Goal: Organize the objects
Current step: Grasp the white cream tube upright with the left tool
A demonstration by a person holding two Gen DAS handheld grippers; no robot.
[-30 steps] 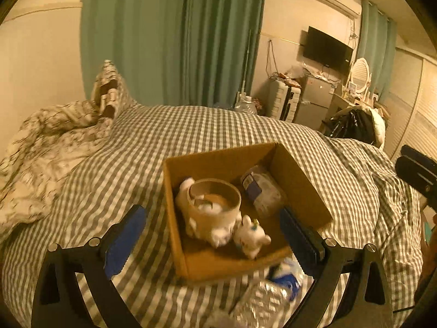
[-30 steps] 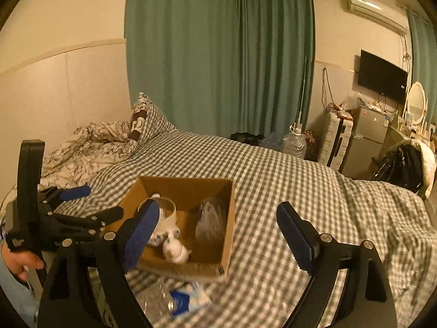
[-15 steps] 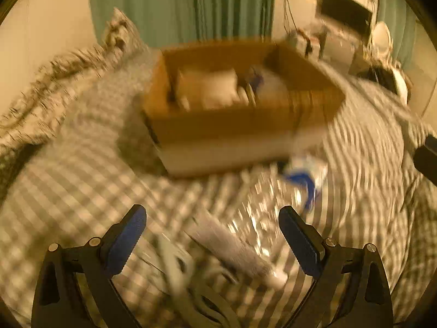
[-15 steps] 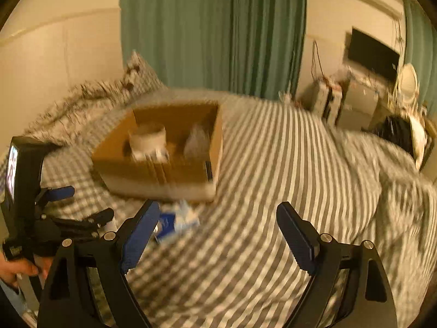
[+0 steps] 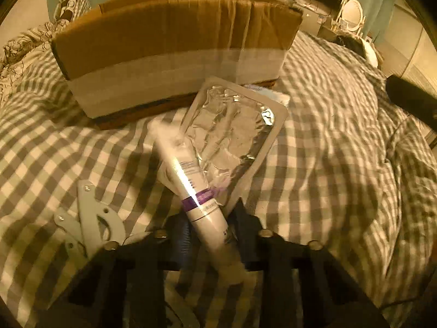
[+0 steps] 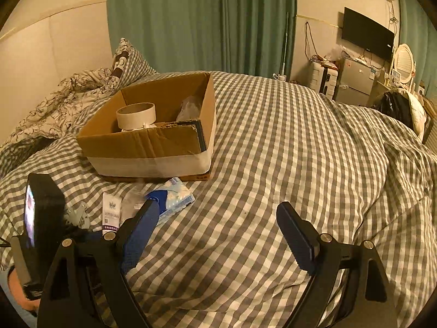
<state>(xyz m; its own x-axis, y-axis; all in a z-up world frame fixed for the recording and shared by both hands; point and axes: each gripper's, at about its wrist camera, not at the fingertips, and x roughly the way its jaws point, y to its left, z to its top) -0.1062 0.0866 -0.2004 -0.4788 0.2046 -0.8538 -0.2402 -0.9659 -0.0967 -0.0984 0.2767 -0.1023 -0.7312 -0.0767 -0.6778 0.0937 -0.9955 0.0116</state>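
My left gripper is shut on a white tube with a purple band, low over the checked bed in front of the cardboard box. A foil blister pack lies just behind the tube, and a grey plastic clip lies to its left. In the right wrist view the tube stands up beside the left gripper's body, and the box holds a tape roll and a clear bag. My right gripper is open and empty above the bed.
A blue and white tissue pack lies in front of the box. A rumpled floral quilt and a pillow are at the left. Green curtains, a TV and a small fridge stand beyond the bed.
My left gripper dropped from above the box down to the bed in front of it and closed on the white tube. My right gripper lowered slightly and stays open.
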